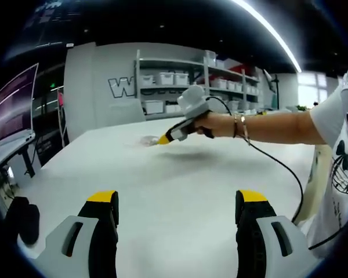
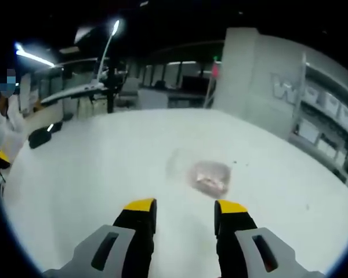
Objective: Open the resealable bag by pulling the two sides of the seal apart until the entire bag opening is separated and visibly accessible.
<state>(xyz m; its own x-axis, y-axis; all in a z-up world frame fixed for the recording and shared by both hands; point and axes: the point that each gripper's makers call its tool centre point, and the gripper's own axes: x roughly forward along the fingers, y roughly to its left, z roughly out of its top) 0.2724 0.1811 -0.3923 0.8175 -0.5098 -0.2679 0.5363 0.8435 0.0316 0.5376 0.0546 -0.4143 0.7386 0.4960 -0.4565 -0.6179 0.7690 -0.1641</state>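
Clear plastic, the resealable bag [image 2: 204, 174] lies flat on the white bench [image 2: 104, 174], just right of centre in the right gripper view, something pinkish showing through it. The right gripper [image 2: 184, 209] rises from the bottom of that frame with its yellow-tipped jaws apart and nothing between them, just short of the bag. In the left gripper view the left gripper [image 1: 177, 204] is at the bottom, jaws wide apart and empty; above centre a hand [image 1: 211, 123] holds the right gripper [image 1: 163, 139] low over the bag [image 1: 145, 140]. Shelves [image 1: 180, 81] with bins stand behind.
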